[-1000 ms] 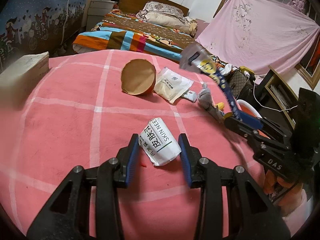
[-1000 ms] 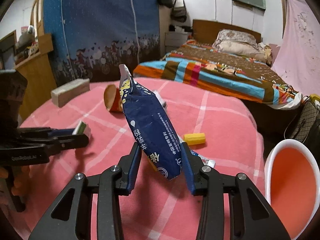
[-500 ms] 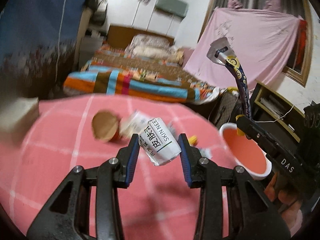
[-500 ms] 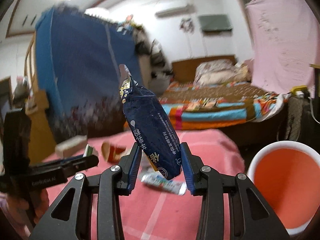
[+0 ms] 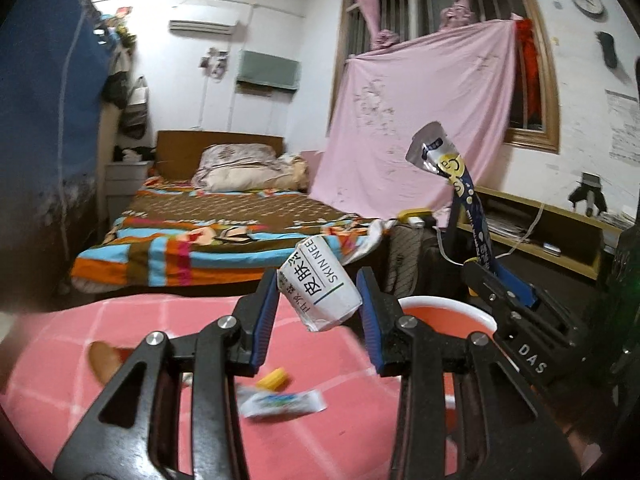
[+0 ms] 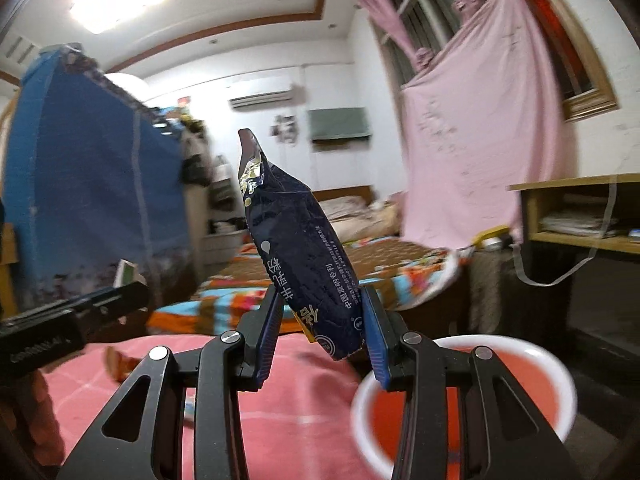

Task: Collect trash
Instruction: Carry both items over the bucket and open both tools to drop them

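Pink table (image 5: 120,360), trash-clamping claws above

The right gripper (image 6: 322,334) pinches a dark blue snack wrapper (image 6: 298,256) at centre frame, its torn silver end pointing up. At lower right sits an orange bin (image 6: 464,400) with a white rim. The pink checked tablecloth (image 6: 304,392) fills the lower middle. The left gripper (image 6: 72,320) reaches in at left.

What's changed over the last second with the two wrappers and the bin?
Both grippers rose from the pink tablecloth toward the orange bin. The left gripper lifted the white packet off the cloth; the right gripper carried the blue wrapper higher. Both grips stayed shut; other litter remained on the table.
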